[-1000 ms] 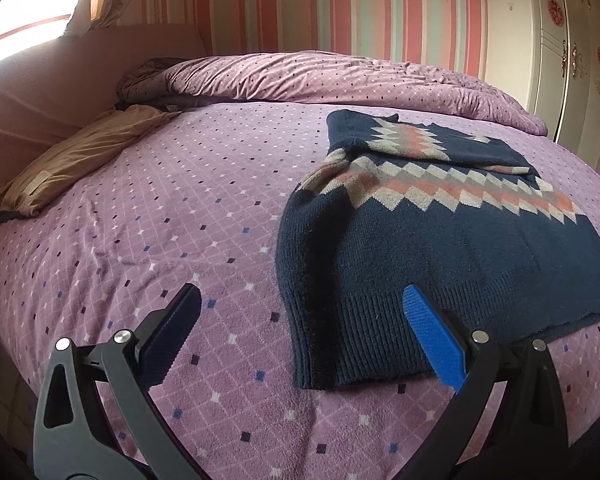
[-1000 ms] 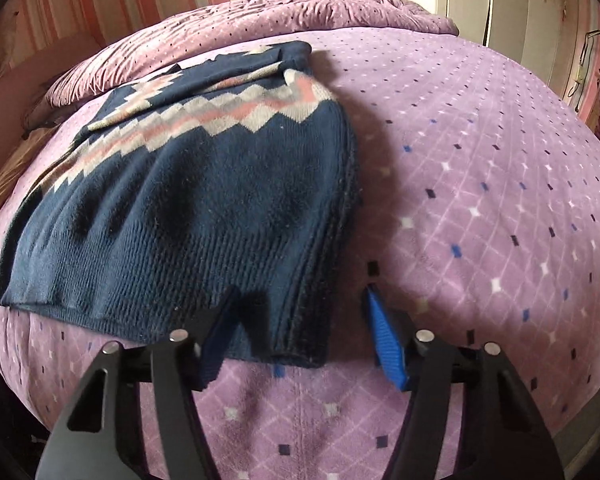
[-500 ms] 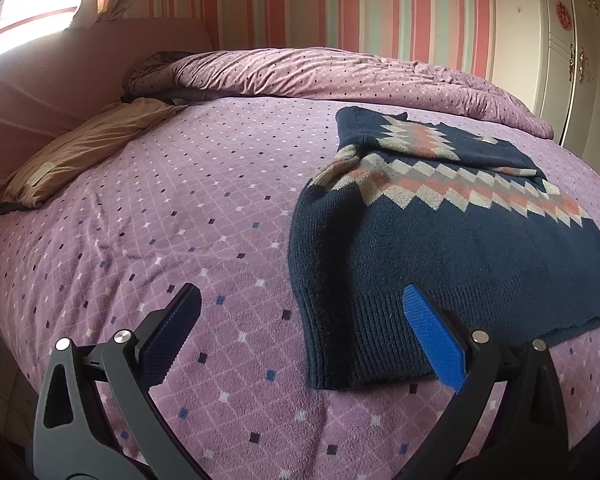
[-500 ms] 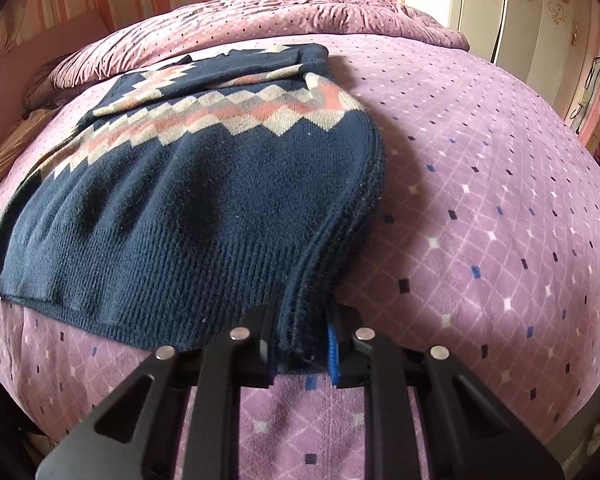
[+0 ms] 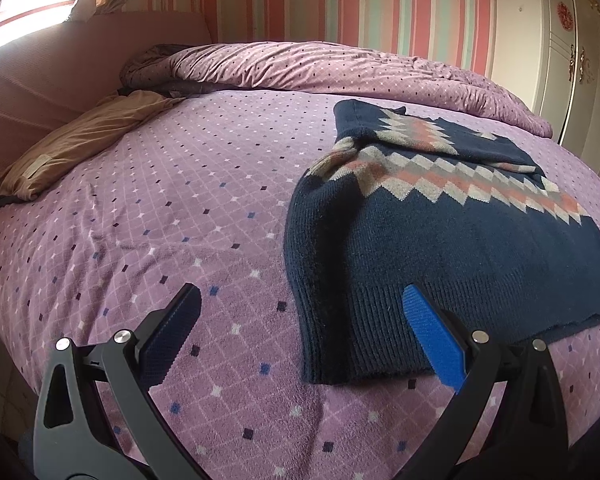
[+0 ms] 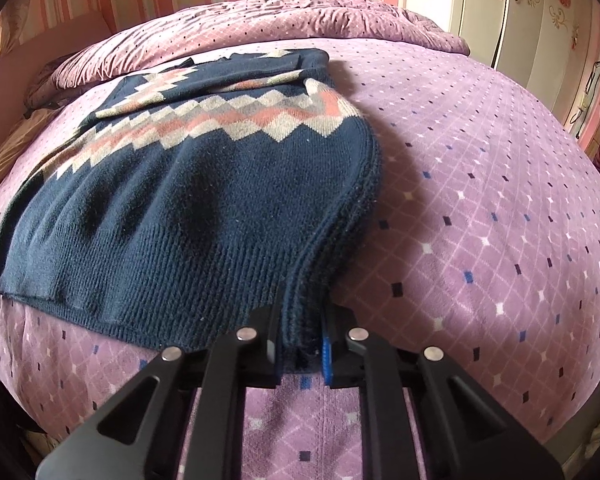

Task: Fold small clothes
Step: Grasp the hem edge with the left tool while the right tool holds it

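Observation:
A navy knit sweater [image 5: 440, 248] with a pink and grey zigzag band lies flat on the purple bedspread [image 5: 160, 220], its sleeves folded in. My left gripper [image 5: 300, 292] hovers open over the near left hem corner, one finger beside the sweater and the other above its ribbed hem. In the right wrist view the sweater [image 6: 200, 200] fills the left half. My right gripper [image 6: 302, 320] is closing, with its pads pressed on the near right hem corner, and the knit edge is bunched up between them.
A tan pillow [image 5: 72, 148] lies at the far left by the padded headboard [image 5: 40, 80]. A bunched purple duvet [image 5: 320, 68] runs along the back. White wardrobe doors [image 6: 540, 20] stand to the right. The bedspread [image 6: 480, 180] stretches right of the sweater.
My right gripper's jaws went from wide apart around the hem corner to pinched on it, and the sweater's right edge has lifted a little. The left gripper stays open in place.

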`<state>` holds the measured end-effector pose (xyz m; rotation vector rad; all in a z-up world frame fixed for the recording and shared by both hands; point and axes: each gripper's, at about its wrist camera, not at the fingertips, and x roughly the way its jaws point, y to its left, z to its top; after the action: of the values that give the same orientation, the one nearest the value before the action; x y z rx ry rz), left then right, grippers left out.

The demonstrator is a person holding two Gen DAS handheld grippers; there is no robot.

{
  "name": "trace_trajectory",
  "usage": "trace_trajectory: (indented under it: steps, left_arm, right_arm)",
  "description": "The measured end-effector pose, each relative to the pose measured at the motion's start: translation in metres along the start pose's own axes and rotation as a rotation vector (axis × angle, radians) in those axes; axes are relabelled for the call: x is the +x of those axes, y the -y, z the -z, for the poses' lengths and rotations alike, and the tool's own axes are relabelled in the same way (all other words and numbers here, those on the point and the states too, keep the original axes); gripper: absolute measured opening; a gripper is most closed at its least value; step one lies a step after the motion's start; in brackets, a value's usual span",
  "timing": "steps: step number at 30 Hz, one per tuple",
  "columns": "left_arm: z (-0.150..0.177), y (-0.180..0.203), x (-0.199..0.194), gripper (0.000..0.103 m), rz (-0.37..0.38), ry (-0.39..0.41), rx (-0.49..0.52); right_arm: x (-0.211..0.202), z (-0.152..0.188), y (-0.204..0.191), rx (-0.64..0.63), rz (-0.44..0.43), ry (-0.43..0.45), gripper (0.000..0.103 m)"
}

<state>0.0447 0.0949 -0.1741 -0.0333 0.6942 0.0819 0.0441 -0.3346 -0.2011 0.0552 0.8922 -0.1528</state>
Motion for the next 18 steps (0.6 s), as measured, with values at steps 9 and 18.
trace_trajectory:
  steps: [9, 18]
  left_arm:
    - [0.0056, -0.0006, 0.0056, 0.100, 0.014, -0.024, -0.004]
    - [0.0091, 0.0010, 0.0073, 0.100, 0.021, -0.032, 0.001]
  right_arm:
    - [-0.0046, -0.0035, 0.0020, -0.002, -0.019, 0.017, 0.008]
    - [-0.0095, -0.0033, 0.0035, 0.008, -0.029, 0.035, 0.008]
